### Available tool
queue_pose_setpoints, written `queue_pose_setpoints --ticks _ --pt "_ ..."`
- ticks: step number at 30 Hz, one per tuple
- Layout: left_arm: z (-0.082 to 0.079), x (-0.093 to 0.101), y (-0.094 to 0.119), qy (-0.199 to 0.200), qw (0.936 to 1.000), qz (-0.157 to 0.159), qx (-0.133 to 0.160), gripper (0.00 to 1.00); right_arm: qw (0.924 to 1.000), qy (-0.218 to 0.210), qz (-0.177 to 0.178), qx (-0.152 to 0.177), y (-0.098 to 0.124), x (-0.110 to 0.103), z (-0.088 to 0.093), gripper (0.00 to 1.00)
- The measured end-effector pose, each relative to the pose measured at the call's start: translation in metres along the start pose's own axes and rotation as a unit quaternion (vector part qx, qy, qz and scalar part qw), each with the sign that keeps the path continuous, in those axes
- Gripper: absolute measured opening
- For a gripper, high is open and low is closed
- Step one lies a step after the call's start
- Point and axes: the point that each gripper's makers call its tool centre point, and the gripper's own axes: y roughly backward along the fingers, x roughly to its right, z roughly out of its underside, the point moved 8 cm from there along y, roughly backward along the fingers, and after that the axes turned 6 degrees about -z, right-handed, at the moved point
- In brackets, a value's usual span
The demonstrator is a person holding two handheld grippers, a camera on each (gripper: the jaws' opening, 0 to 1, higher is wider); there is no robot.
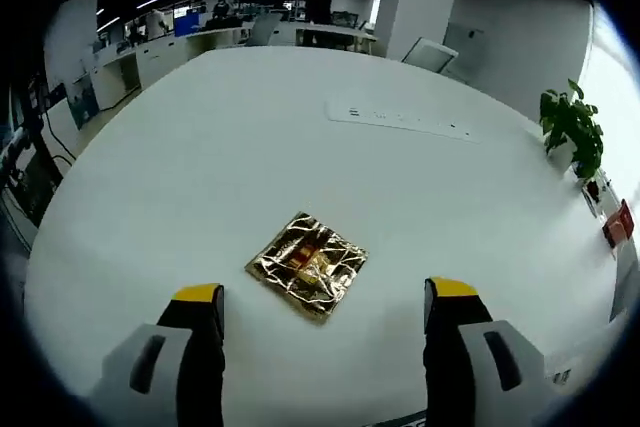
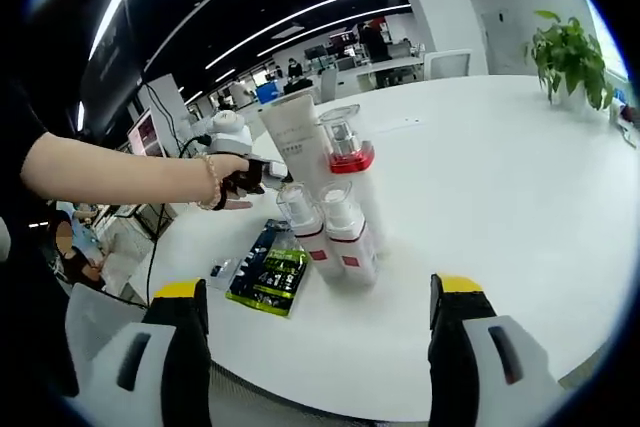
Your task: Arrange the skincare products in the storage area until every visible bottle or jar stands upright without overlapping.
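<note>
In the right gripper view, several skincare products stand upright in a tight cluster on the white table [image 2: 500, 207]. They are a tall white tube [image 2: 295, 132], a clear-capped bottle with a red band [image 2: 347, 155], and two small clear-capped bottles [image 2: 303, 225] [image 2: 347, 232] in front. A dark green sachet [image 2: 268, 272] lies flat to their left. My right gripper [image 2: 320, 287] is open and empty, just short of the small bottles. In the left gripper view, my left gripper [image 1: 325, 292] is open over a crumpled gold foil packet [image 1: 307, 265] lying flat.
A person's arm and hand [image 2: 225, 182] reach in from the left behind the tube, holding a white device [image 2: 228, 129]. A potted plant [image 2: 570, 52] [image 1: 572, 127] stands at the table's far side. A red item [image 1: 618, 224] lies near the plant, and office desks lie beyond.
</note>
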Motion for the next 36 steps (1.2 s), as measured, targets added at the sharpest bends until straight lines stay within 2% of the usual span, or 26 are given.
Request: queue_pose_setpoints --ticks 3,6,8,11,14,17,20,21,24,25,29,31,34,35,36 --pt "-0.003 -0.001 -0.001 0.005 0.9998 -0.015 0.012 0.68 1.0000 -0.002 0.004 -0.001 0.000 0.002 0.000 0.90" --pt "-0.008 0.002 -0.005 0.003 0.9995 -0.025 0.018 0.69 1.0000 -0.001 0.006 -0.001 0.000 0.002 0.000 0.90" --pt "-0.017 0.006 -0.018 0.005 0.9993 -0.032 0.019 0.68 1.0000 -0.001 0.006 -0.003 0.000 0.002 0.001 0.90" --pt "-0.011 0.007 -0.014 -0.003 0.9989 -0.043 0.019 0.67 1.0000 0.001 0.007 -0.004 0.000 0.003 0.001 0.89" --pt "-0.012 0.005 -0.017 -0.022 0.9982 -0.053 0.015 0.62 1.0000 -0.003 0.008 -0.004 -0.001 0.003 0.000 0.89" --pt "-0.013 0.002 -0.022 -0.038 0.9977 -0.055 0.014 0.61 0.9999 -0.006 0.009 -0.003 0.000 0.005 0.001 0.89" --pt "-0.019 0.000 -0.036 -0.046 0.9975 -0.050 0.022 0.59 0.9999 -0.009 0.009 -0.002 0.000 0.005 0.001 0.89" --pt "-0.025 -0.001 -0.035 -0.055 0.9971 -0.045 0.028 0.56 0.9999 -0.009 0.009 -0.001 0.000 0.005 0.001 0.89" --pt "-0.024 -0.002 -0.034 -0.068 0.9968 -0.034 0.026 0.45 0.9999 -0.009 0.008 0.000 0.000 0.004 0.001 0.89" --pt "-0.026 -0.001 -0.037 -0.077 0.9962 -0.022 0.034 0.43 0.9999 -0.009 0.008 0.000 0.000 0.004 0.000 0.89" --pt "-0.016 -0.005 -0.030 -0.073 0.9969 -0.012 0.027 0.40 0.9999 -0.009 0.007 0.002 0.000 0.004 0.001 0.89" --pt "-0.016 -0.005 -0.032 -0.083 0.9962 -0.005 0.026 0.40 0.9999 -0.009 0.007 0.002 0.000 0.004 0.001 0.89" --pt "-0.008 -0.010 -0.025 -0.105 0.9937 0.014 0.039 0.40 0.9999 -0.010 0.006 0.004 0.000 0.004 0.000 0.89" --pt "-0.007 -0.010 -0.023 -0.108 0.9935 0.015 0.034 0.39 0.9999 -0.010 0.006 0.004 0.000 0.004 0.000 0.89" --pt "-0.006 -0.012 -0.023 -0.128 0.9902 0.033 0.043 0.36 0.9999 -0.009 0.005 0.005 0.000 0.004 0.000 0.89"
